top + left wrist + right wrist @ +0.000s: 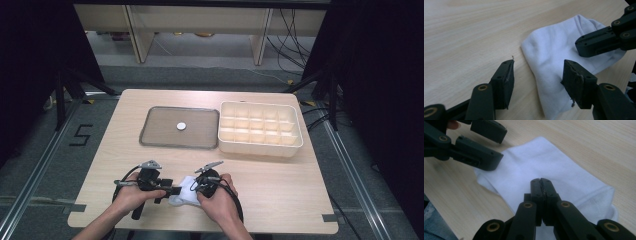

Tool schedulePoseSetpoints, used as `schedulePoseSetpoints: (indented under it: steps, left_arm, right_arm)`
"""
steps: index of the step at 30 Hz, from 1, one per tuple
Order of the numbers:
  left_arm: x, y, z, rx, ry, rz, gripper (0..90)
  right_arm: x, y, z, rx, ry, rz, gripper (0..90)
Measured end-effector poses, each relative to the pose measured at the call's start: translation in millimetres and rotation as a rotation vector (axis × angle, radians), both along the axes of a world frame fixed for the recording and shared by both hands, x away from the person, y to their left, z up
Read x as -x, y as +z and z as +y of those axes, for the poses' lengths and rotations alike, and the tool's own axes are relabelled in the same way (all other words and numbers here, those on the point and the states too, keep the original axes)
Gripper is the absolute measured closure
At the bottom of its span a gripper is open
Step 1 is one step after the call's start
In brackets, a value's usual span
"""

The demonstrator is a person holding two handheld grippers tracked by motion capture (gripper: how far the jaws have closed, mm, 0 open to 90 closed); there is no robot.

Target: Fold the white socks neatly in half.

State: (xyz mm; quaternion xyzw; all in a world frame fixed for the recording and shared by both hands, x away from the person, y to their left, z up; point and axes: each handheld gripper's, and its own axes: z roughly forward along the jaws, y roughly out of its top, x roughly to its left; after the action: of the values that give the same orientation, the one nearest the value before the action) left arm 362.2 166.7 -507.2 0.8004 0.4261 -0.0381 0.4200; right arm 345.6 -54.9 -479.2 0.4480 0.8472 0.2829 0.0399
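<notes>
The left gripper (537, 75) stands wide, jaws apart over the near edge of the white cloth (554, 62), gripping nothing. The right gripper (540, 185) is closed, jaws pressed together above the cloth, which lies flat on the table (280, 185) between both tools. Beyond them sit a grey tray (160, 130) and a divided box (260, 146).
</notes>
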Motion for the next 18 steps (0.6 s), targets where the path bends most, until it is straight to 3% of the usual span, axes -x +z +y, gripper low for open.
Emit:
schedulePoseSetpoints:
  steps: [2,3,5,7,8,9,11,13,18]
  left_arm:
    - [0.1,-0.8,-4.1,0.013,-0.010,0.013,45.2]
    - [0.6,-0.7,-6.0,0.016,0.004,0.014,45.9]
    - [0.8,0.0,-7.3,0.005,0.004,0.020,47.9]
    - [0.0,-1.6,-11.1,0.010,0.002,0.035,49.9]
    - [-0.2,-1.9,-11.5,-0.001,0.005,0.036,51.0]
    - [-1.2,-3.1,-11.5,0.016,-0.004,0.050,52.4]
    - [-1.2,-3.5,-12.2,0.016,-0.001,0.053,55.0]
    - [-1.2,-3.3,-12.7,0.021,0.003,0.055,57.8]
    - [-1.4,-3.9,-12.1,0.018,0.014,0.062,62.7]
  right_arm:
    - [1.0,0.5,-0.7,0.003,-0.022,0.024,90.0]
    - [-0.2,-0.5,-1.6,0.002,-0.002,0.001,90.0]
    - [-0.3,-1.4,-1.8,0.006,-0.008,0.001,90.0]
    - [0.7,-1.6,-0.9,0.011,-0.036,0.041,90.0]
    - [-1.3,-3.8,-2.2,0.012,-0.010,0.011,90.0]
    - [-1.5,-4.6,-2.4,0.010,-0.011,0.011,90.0]
    - [-1.0,-5.2,-1.7,0.006,-0.035,0.033,90.0]
    - [-2.1,-6.0,-2.7,0.004,-0.017,0.016,90.0]
    - [-1.8,-6.0,-2.7,0.005,-0.029,0.031,90.0]
